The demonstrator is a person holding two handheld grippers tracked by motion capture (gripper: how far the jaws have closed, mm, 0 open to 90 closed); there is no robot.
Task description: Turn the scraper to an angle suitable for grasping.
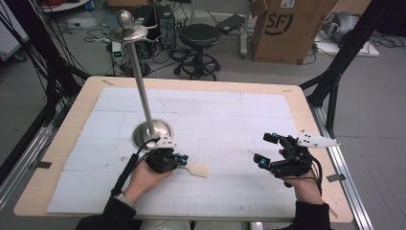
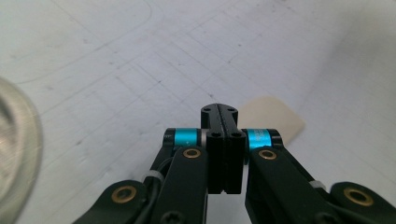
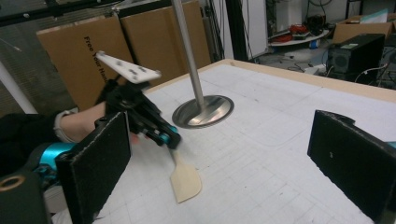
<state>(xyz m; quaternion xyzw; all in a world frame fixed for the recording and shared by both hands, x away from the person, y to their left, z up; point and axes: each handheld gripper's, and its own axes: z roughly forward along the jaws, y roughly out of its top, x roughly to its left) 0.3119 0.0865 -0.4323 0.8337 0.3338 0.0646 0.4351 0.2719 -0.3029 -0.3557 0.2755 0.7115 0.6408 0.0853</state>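
My left gripper (image 1: 184,160) is near my side of the table (image 1: 306,115), with its jaws squeezed tight together. They pinch the thin handle of a small wooden spatula (image 1: 197,169). The flat pale blade sticks out past the jaws, low over the white mat (image 1: 225,120). I cannot tell if the blade touches the mat. In the left gripper view the blade (image 2: 273,122) peeks out from behind the shut jaws.

My right gripper (image 1: 265,149) is off to the right, well apart from the spatula. Its jaws stand wide open with nothing between them. It points across at my left gripper (image 3: 169,137) and the spatula (image 3: 186,179).

Just past my left hand (image 1: 143,177) is a shiny round base (image 1: 152,132) on the mat. A thin metal pole (image 1: 142,84) goes up from it, with a round knob (image 1: 125,20) on top
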